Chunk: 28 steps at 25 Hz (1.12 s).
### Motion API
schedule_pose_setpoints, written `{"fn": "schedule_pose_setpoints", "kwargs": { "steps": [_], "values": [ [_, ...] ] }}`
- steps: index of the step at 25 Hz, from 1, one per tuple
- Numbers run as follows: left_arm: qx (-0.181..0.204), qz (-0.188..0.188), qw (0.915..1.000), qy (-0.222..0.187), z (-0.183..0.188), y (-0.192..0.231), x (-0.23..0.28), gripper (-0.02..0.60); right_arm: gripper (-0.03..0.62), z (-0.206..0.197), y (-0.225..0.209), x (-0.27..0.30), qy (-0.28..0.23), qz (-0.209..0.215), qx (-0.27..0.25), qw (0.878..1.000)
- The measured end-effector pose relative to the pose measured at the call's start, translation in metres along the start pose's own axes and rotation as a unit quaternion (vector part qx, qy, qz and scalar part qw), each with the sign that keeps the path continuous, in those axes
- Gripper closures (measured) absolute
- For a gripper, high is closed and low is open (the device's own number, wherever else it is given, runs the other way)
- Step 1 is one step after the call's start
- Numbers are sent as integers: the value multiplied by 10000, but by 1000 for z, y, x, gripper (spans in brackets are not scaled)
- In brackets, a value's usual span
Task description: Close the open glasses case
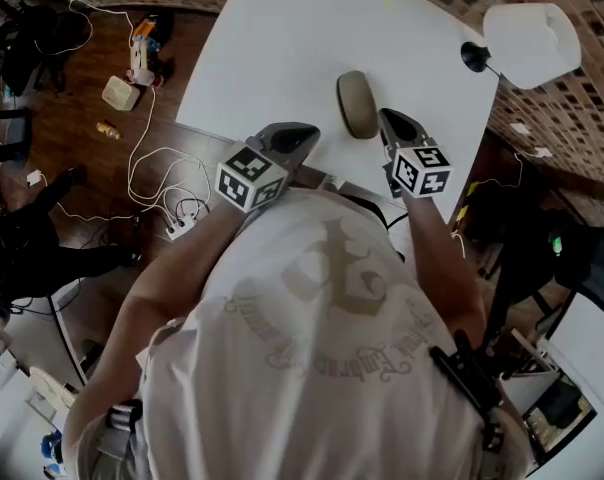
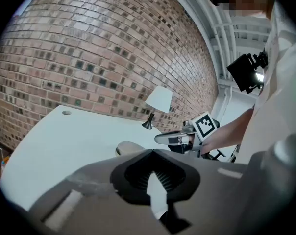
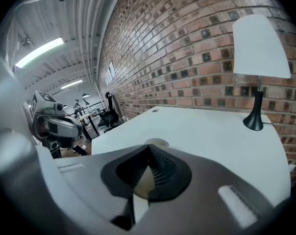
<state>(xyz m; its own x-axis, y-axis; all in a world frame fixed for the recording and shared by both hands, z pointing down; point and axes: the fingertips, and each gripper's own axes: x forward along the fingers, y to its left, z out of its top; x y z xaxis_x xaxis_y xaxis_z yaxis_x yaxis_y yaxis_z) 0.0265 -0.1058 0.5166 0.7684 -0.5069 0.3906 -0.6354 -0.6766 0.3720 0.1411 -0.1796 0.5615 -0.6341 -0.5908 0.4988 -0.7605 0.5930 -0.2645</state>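
Closest below is the person's pale printed shirt (image 1: 322, 348), leaning over the near edge of the white table (image 1: 282, 48). Both tools reach out just past that edge. The left gripper (image 1: 302, 133) is clenched, its jaw tips meeting on nothing. The right gripper (image 1: 390, 118) is likewise pressed together and empty, tilted downward. Between the two, nearer the right one and just beside its tip, lies the beige glasses case (image 1: 357, 103), which looks closed and flat on the tabletop. A white lamp (image 1: 532, 43) stands at the far corner by the brick wall.
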Motion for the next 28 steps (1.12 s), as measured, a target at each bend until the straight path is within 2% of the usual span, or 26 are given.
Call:
{"fn": "schedule_pose_setpoints", "kwargs": {
  "steps": [5,11,17,28],
  "values": [
    [256,-292,9992,40,16,-9,22,575,586,13,-6,-40,-474,-239,173,9984],
    [508,-694,9960,236,22,-22,48,575,586,27,-12,-81,-1127,-517,541,9908],
    [747,-969,9920,299,29,-38,64,575,586,17,-18,-102,-1276,-760,590,9871],
    [858,-1100,9894,392,36,-38,77,575,586,18,-21,-106,-1420,-757,657,9848]
  ]
}}
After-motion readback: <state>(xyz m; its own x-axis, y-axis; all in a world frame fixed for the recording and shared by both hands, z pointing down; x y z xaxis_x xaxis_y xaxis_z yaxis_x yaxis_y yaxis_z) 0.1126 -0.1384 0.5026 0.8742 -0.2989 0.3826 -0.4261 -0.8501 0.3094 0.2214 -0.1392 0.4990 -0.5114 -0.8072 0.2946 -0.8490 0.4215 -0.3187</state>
